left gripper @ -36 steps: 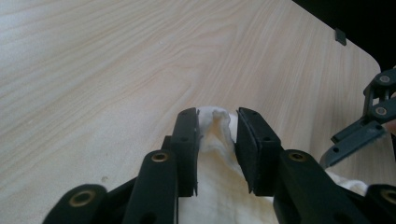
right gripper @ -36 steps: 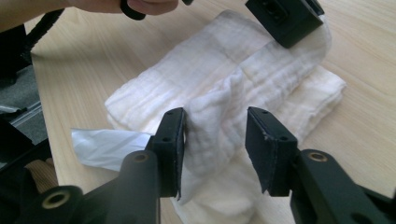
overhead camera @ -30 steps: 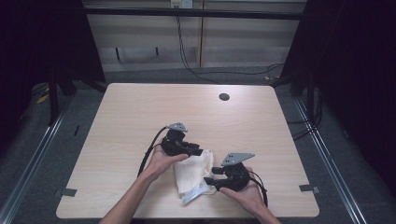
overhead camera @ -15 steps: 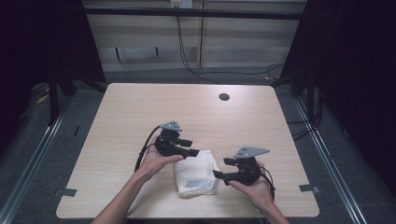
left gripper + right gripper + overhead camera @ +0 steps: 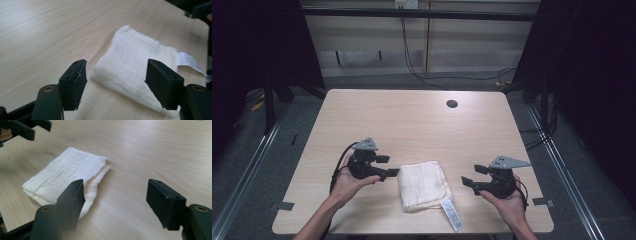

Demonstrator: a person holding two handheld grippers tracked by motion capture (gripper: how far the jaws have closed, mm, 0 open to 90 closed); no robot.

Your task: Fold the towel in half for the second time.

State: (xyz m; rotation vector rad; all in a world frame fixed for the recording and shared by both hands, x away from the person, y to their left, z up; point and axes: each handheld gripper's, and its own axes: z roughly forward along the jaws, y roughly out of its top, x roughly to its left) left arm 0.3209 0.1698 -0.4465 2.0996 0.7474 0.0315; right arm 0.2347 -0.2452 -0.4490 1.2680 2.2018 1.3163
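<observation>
The desk is a broad pale wooden top, bare but for a small dark round hole near its far edge; most of its surface lies open, so there is plenty of room to carry anything forward or out to either side; the near edge, though, runs close under the work. The folded white cloth rests flat near that front edge, between the two hands, and its printed care label sticks out toward the rim of the desk. What has changed is plain against a second ago; then both grippers were closed in on the cloth and working its layers, and now it lies squared up and alone while the hands have drawn apart to each side. The left gripper stands just beside the cloth's left edge, its fingers having just been opening to about their widest with nothing between them; the right gripper sits a little farther off on the other side, its fingers likewise spread wide and holding nothing. I'd judge the fold finished and let go; only the label looks untidy.
</observation>
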